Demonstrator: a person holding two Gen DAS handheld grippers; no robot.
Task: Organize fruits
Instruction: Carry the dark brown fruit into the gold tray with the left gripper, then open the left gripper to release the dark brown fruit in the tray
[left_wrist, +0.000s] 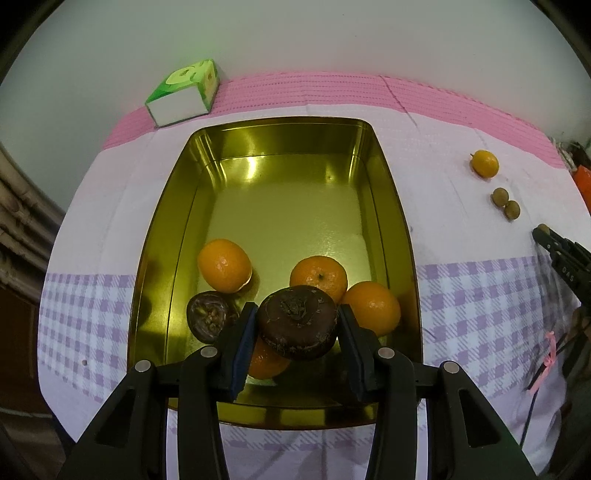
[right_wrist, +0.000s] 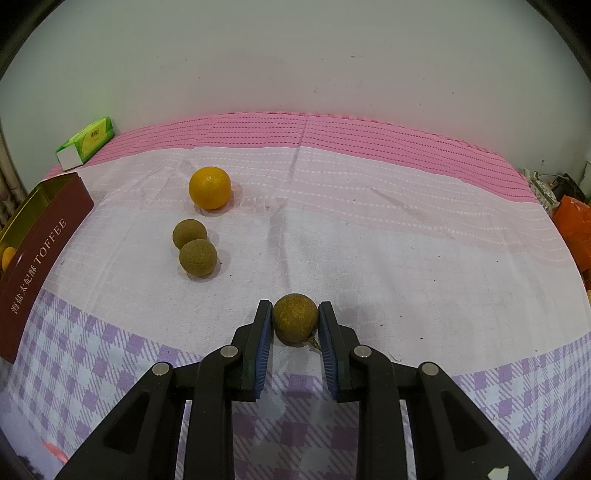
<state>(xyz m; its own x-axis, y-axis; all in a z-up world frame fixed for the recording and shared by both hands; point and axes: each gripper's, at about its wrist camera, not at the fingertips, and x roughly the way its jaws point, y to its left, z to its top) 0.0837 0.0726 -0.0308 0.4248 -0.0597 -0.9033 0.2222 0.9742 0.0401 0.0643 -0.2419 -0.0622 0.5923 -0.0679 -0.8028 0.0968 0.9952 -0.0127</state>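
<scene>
Left gripper clamped on dark fruit above tin near edge; lower before releasing. Right gripper pinching small brown fruit on tablecloth; lift straight, carry to tin.

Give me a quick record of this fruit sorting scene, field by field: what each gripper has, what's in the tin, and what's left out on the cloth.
left gripper: shut on a dark brown fruit, held over the tin
right gripper: shut on a small brown fruit, low over the tablecloth
tin: gold inside, holds four oranges, one at its left, and a second dark fruit
left on cloth: one orange, two small brown fruits
other: green box at the far left edge
</scene>
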